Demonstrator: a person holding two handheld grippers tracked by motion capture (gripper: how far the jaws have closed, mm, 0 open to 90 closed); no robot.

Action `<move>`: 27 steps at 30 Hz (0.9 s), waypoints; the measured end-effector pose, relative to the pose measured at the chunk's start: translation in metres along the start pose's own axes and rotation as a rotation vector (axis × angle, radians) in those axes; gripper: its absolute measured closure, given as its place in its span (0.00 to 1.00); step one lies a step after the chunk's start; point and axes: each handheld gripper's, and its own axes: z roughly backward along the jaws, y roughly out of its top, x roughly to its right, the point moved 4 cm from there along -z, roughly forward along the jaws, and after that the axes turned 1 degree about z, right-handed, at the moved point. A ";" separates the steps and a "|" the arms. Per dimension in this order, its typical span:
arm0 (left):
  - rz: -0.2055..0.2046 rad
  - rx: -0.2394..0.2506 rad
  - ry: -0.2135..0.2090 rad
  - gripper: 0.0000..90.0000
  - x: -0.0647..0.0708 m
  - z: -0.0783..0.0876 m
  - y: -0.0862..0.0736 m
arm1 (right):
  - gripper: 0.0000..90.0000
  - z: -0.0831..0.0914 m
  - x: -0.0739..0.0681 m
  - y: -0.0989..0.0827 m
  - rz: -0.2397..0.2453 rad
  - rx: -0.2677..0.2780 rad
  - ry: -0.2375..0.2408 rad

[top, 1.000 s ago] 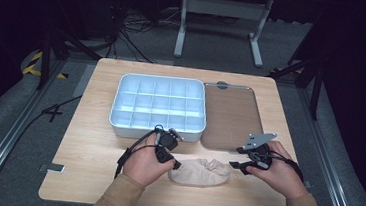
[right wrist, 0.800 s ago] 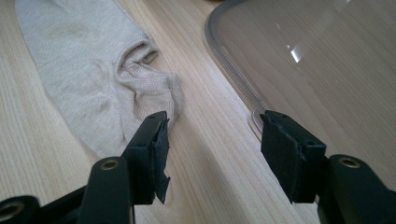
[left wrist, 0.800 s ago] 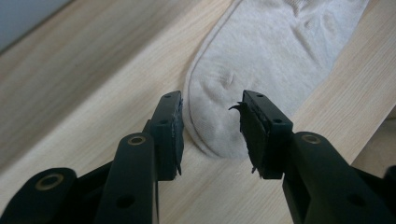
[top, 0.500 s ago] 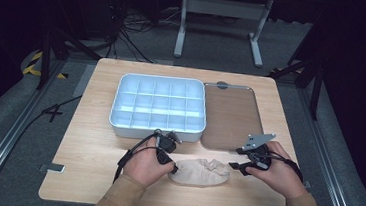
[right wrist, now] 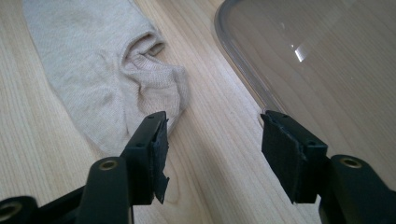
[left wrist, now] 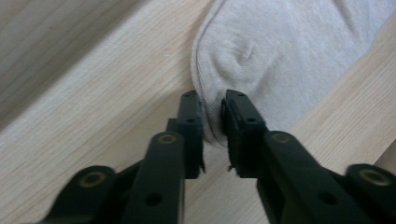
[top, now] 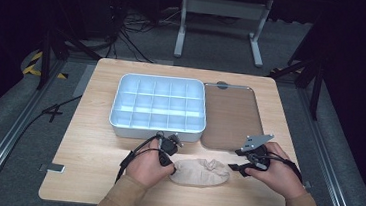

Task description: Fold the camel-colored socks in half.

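A beige knitted cotton sock (top: 200, 172) lies flat near the front edge of the light wooden table (top: 92, 145), roughly midway between its two front corners, with its rounded end toward the person's left hand and its bunched, open cuff end toward the right. The left gripper (left wrist: 212, 109) has just been closing its jaws, and in the left gripper view they now pinch a fold of the sock's edge (left wrist: 280, 56) between the black pads, the fabric puckered just above the grip. In the high view the left hand (top: 148, 165) rests on the table right at that end of the sock. The right gripper (right wrist: 215, 140) holds its jaws spread wide with bare table between them; in the right gripper view one jaw sits just beside the sock's cuff (right wrist: 107, 74) without pressing it, and the other hovers at the rim of a clear, rounded-corner plastic lid (right wrist: 327, 60). That lid lies flat toward the table's right edge, and just beside it, toward the middle of the table, stands a white plastic box divided into many small square compartments (top: 158, 106). The right hand (top: 278, 171) rests near the front right corner.
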 end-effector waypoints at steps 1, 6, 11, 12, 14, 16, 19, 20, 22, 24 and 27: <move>-0.005 -0.001 0.009 0.91 0.001 0.000 0.001 | 0.46 0.000 0.000 0.000 0.003 -0.002 0.003; 0.010 0.019 0.009 0.94 0.001 0.003 0.001 | 0.61 -0.001 -0.005 0.003 0.003 0.005 0.024; 0.012 0.041 0.012 0.94 0.002 0.012 0.001 | 0.81 -0.011 -0.026 0.018 -0.069 0.119 0.086; 0.010 0.044 0.012 0.94 0.003 0.014 0.001 | 0.83 -0.014 -0.032 0.022 -0.059 0.136 0.098; 0.008 0.051 0.008 0.94 0.004 0.017 0.001 | 0.87 -0.019 -0.042 0.029 -0.036 0.161 0.126; 0.007 0.052 0.009 0.94 0.004 0.019 0.001 | 0.91 -0.024 -0.052 0.036 -0.027 0.183 0.151; 0.009 0.056 0.005 0.94 0.005 0.022 0.000 | 0.94 -0.029 -0.059 0.041 -0.019 0.193 0.164; 0.011 0.057 -0.001 0.94 0.005 0.022 0.000 | 0.96 -0.034 -0.062 0.043 -0.015 0.185 0.168; 0.011 0.060 0.001 0.94 0.005 0.025 0.000 | 0.98 -0.040 -0.065 0.043 -0.003 0.167 0.166; 0.010 0.062 -0.003 0.94 0.005 0.027 0.000 | 0.98 -0.046 -0.069 0.043 0.009 0.152 0.172; 0.013 0.073 -0.006 0.94 0.006 0.031 0.000 | 0.99 -0.051 -0.074 0.044 0.019 0.152 0.173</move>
